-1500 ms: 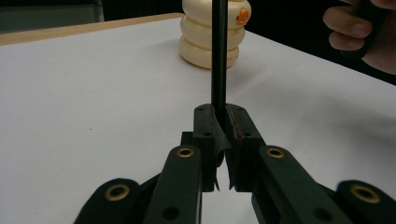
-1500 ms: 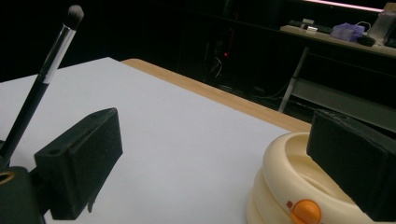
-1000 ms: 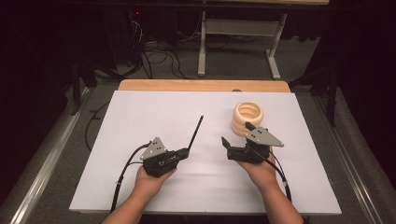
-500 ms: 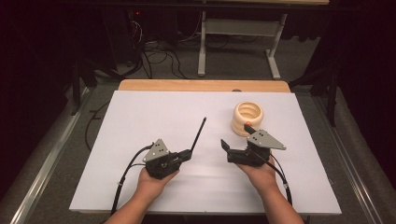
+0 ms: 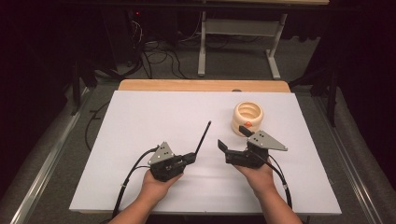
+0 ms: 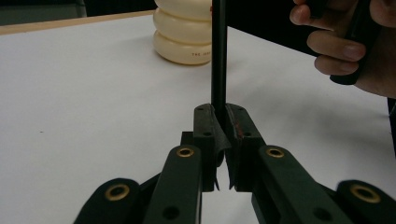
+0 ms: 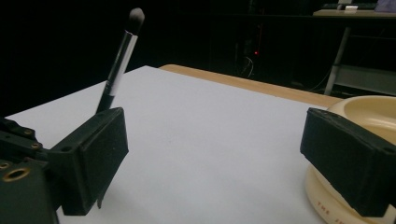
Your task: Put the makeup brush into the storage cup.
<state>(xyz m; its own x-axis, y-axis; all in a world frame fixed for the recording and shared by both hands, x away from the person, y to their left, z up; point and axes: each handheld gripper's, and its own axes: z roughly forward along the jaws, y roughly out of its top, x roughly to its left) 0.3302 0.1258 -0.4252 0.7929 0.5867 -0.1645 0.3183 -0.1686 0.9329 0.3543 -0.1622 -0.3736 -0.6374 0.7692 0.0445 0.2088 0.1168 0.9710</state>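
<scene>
My left gripper (image 5: 190, 158) is shut on the lower end of a thin black brush (image 5: 202, 137), which slants up and away over the white table top (image 5: 140, 121). In the left gripper view the brush handle (image 6: 218, 56) rises straight from between the closed pads (image 6: 220, 126). Just to the right, my right gripper (image 5: 232, 138) stands open with nothing between its wide-apart jaws (image 7: 215, 158). From the right gripper view the brush (image 7: 119, 60) shows its dark soft tip at the upper left. A cream ribbed cup (image 5: 248, 116) sits close behind the right gripper.
The cream cup (image 7: 369, 112) lies partly behind the right jaw pad; in the left gripper view this cup (image 6: 184, 32) stands beyond the brush. A wooden strip (image 5: 201, 85) borders the table's far edge. Dark floor with cables and a metal table frame (image 5: 238, 28) lies beyond.
</scene>
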